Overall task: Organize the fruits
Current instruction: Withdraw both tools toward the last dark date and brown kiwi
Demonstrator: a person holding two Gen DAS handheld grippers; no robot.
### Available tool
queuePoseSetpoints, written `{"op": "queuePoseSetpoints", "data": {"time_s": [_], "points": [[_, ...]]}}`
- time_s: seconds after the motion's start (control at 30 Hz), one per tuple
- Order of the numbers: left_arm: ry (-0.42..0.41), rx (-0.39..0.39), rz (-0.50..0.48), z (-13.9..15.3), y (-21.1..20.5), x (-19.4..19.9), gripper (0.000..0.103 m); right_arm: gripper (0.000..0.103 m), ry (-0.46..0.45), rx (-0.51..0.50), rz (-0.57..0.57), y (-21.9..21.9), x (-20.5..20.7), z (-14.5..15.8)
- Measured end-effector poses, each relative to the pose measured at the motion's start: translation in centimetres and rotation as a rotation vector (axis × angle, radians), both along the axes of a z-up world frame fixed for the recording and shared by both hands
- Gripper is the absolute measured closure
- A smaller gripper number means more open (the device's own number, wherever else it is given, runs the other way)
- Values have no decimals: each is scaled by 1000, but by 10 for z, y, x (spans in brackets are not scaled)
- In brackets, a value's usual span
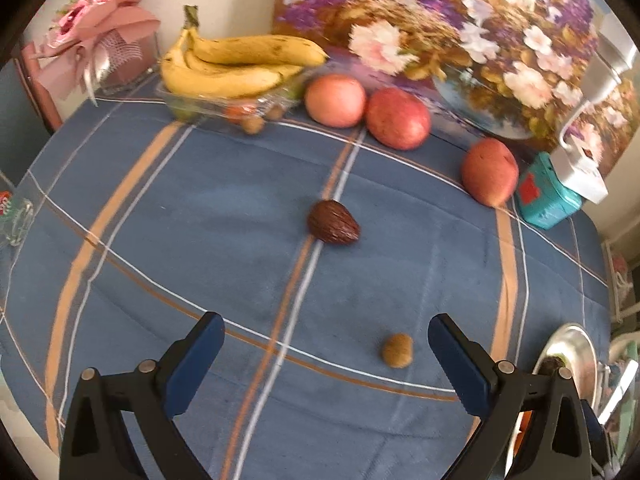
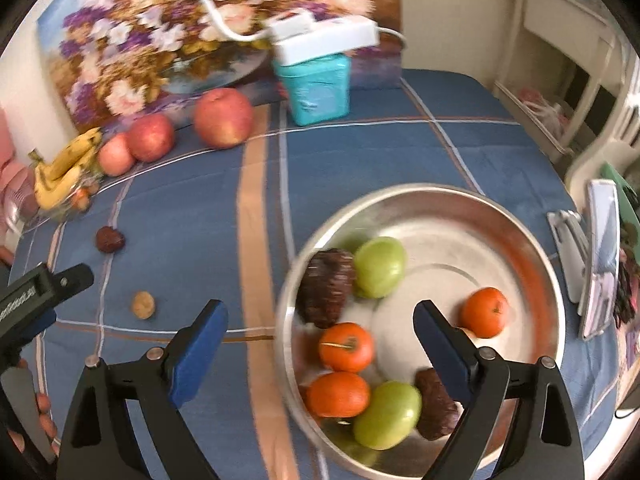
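**A:** Where does the sorting stand?

**B:** Partway, I judge. The metal bowl [image 2: 532, 264] on the blue plaid counter [image 1: 200, 240] already holds three orange fruits, two green ones and two dark scaly fruits. The right gripper [image 2: 320, 334] hovers over the bowl's near rim with its jaws spread wide and nothing between the pads. One orange fruit [image 2: 346, 347] shows in the gap, but it lies in the bowl below, not gripped.

**A:** And the left one?

**B:** The left gripper [image 1: 326, 346] hangs above bare cloth, jaws fully spread, also empty. A small brown fruit [image 1: 397, 350] lies on the counter between the jaws, nearer the right-hand pad, and not touched. Farther off sits another dark scaly fruit [image 1: 333, 223], alone in the middle of the cloth.

**A:** So a pick-up is in hand?

**B:** It looks that way: both grippers empty, loose fruit left to gather. The small brown one is the closest candidate for the left gripper.

**A:** What does that call for?

**B:** Centring the jaws over it, lowering to the cloth, then closing gently; it is small and round and could roll away. Three red apples [image 1: 398, 119] and the bananas [image 1: 236, 64] stay at the back by the flower painting [image 1: 460, 20], well apart from the bowl.
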State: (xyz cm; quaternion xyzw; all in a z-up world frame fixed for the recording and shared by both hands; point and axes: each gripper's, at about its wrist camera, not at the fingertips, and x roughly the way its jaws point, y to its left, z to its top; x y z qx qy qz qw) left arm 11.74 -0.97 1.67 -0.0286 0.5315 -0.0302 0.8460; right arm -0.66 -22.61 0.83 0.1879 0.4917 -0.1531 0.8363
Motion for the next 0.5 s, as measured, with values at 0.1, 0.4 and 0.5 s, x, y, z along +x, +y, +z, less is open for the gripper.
{"op": "queuePoseSetpoints", "data": {"time_s": [0.1, 0.4, 0.5], "points": [[-3, 5, 3, 1, 7, 1, 0, 9, -25, 7, 43, 11, 5, 6], [-2, 31, 37, 0, 29, 8, 0, 9, -84, 95, 140, 47, 22, 15], [5, 35, 45, -3, 34, 11, 0, 9, -98, 97, 153, 56, 28, 17]]}}
